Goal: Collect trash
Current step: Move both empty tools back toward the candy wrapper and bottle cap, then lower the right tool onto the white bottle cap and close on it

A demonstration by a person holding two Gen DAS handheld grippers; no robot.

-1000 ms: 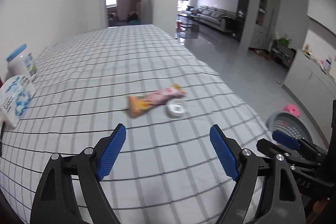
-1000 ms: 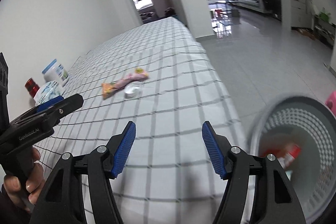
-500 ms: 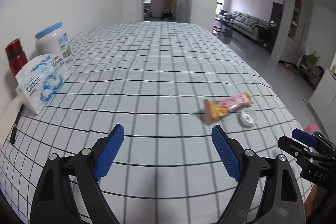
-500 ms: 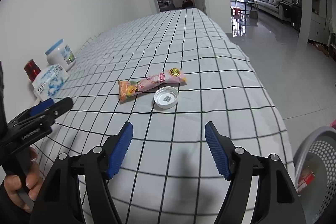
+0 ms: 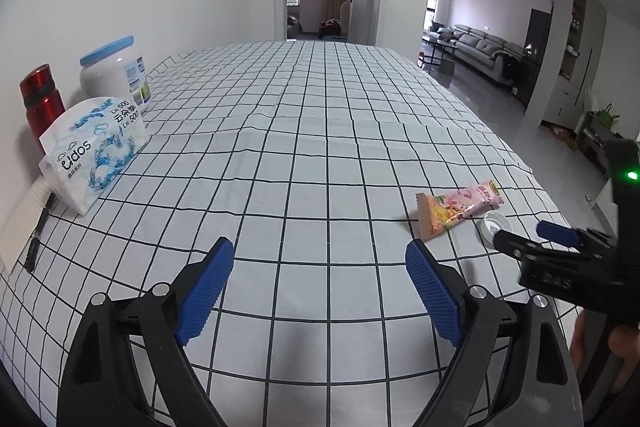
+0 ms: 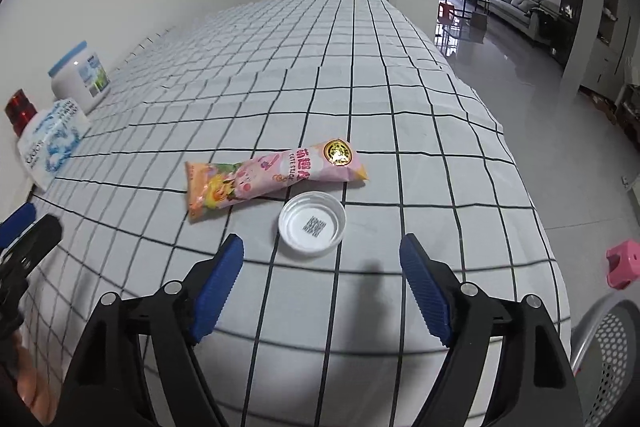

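Right wrist view: the right gripper [image 6: 321,261] has swung away from the mesh bin [image 6: 612,359] and now faces the bench [image 6: 440,107], which is covered in a white cloth with a black grid. Its blue-padded jaws stand wide open and empty. Just ahead of them lies a white bottle cap [image 6: 312,223], open side up, and touching its far edge a pink and orange snack wrapper [image 6: 272,179] lying flat. A second ago the bin filled the right of this view; now only its rim shows at the lower right corner, so the next pick-up is probably starting, most likely the cap.

Left wrist view: the left gripper [image 5: 320,289] is also open and empty, over bare cloth. The wrapper [image 5: 458,207] and cap [image 5: 496,225] sit off to its right (the right gripper [image 5: 536,239] partly hides the cap). Only this view shows clearly the tissue pack [image 5: 94,153], white jar [image 5: 114,71] and red bottle [image 5: 40,103] by the wall. Only the right view shows the bin and a pink stool [image 6: 624,263] on the floor.
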